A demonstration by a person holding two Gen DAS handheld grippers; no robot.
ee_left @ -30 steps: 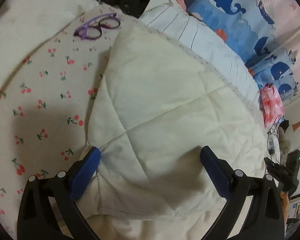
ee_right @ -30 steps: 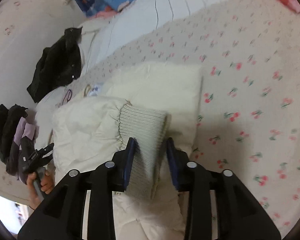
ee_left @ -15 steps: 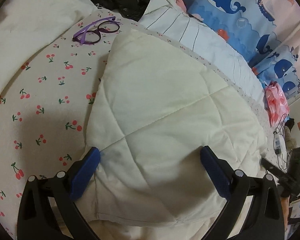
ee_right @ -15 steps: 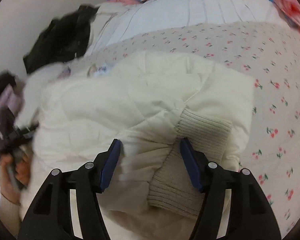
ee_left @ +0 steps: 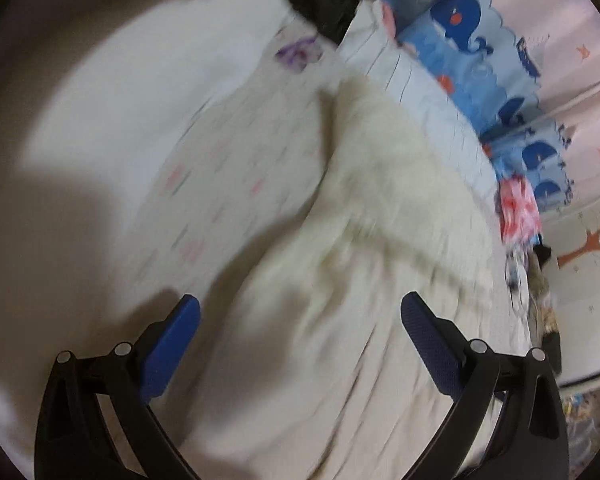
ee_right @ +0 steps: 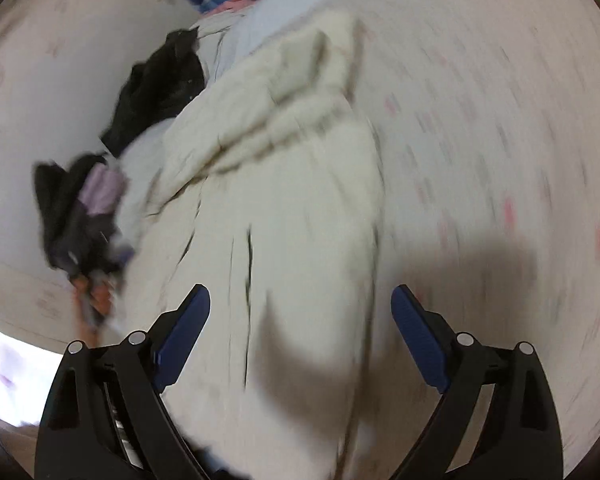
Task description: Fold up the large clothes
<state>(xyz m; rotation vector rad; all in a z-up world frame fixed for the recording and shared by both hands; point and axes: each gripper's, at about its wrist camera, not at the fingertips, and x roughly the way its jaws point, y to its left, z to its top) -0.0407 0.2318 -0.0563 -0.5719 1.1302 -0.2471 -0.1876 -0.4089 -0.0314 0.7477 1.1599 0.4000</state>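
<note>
A cream quilted jacket (ee_left: 380,184) lies on the cherry-print bed sheet (ee_left: 220,168); both views are motion-blurred. My left gripper (ee_left: 300,312) is open and empty, above the jacket's near part. In the right wrist view the jacket (ee_right: 292,184) stretches away from me, bunched at its far end. My right gripper (ee_right: 300,304) is open and empty just above the jacket's near end. The knit cuff does not show clearly.
Purple glasses (ee_left: 298,52) lie on the sheet beyond the jacket. A black garment (ee_right: 160,84) and a dark and purple bundle (ee_right: 80,200) lie at the left. Whale-print bedding (ee_left: 480,60) and a striped pillow (ee_left: 416,92) lie at the far side.
My right gripper let go of the knit cuff, opened wide and pulled back along the jacket. My left gripper stayed open and swung away fast; both views have blurred.
</note>
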